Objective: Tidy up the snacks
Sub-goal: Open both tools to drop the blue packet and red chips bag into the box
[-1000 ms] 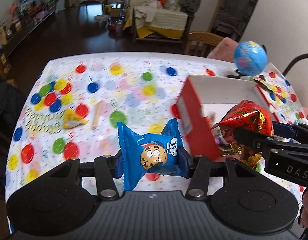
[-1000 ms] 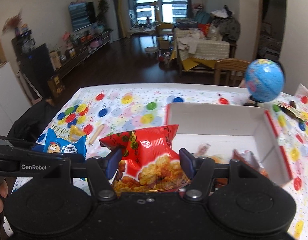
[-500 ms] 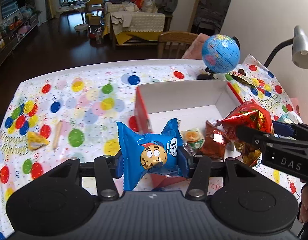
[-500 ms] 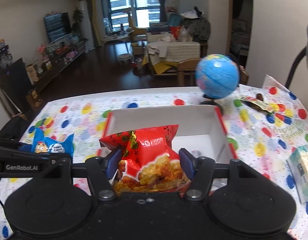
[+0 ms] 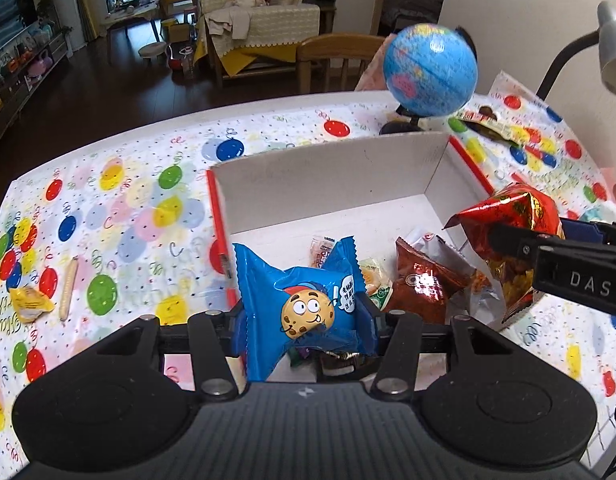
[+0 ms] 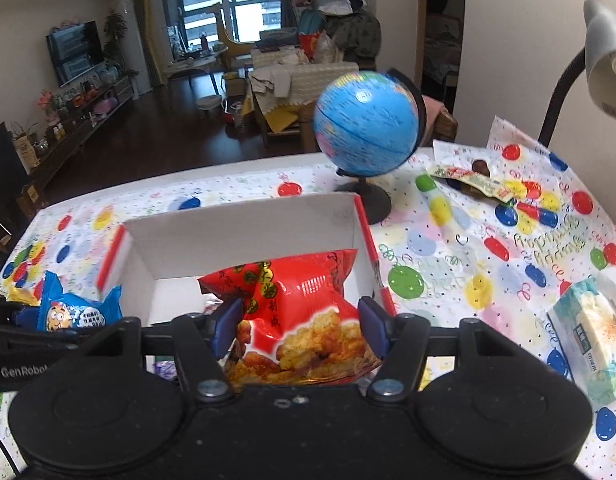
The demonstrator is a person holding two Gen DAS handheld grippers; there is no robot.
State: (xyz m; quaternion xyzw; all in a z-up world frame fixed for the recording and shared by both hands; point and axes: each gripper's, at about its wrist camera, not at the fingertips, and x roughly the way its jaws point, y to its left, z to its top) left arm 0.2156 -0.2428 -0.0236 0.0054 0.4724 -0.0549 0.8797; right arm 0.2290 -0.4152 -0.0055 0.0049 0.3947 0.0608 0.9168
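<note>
Left claw (image 5: 304,316): partly open width, pads pressed on a blue cookie packet (image 5: 300,304), held above the near edge of the box.
Right claw (image 6: 300,324): closed on a red snack bag (image 6: 296,308), also over the box.
Box (image 5: 328,168): white inside, red outside, open top, on the desk; several small wrapped snacks (image 5: 424,280) lie on its floor.
Desk (image 5: 140,208): covered by a white cloth printed with coloured balloons.
Loose on the cloth: a yellow wrapper (image 5: 30,304) and a biscuit stick (image 5: 69,288) at the left, well apart from the box.
Behind the box: a blue globe (image 6: 366,128) on a black stand.
Right side: grey lamp (image 6: 606,60), tissue pack (image 6: 592,340).
Room: dark wood floor, television (image 6: 74,52), cluttered sofa, large window.
</note>
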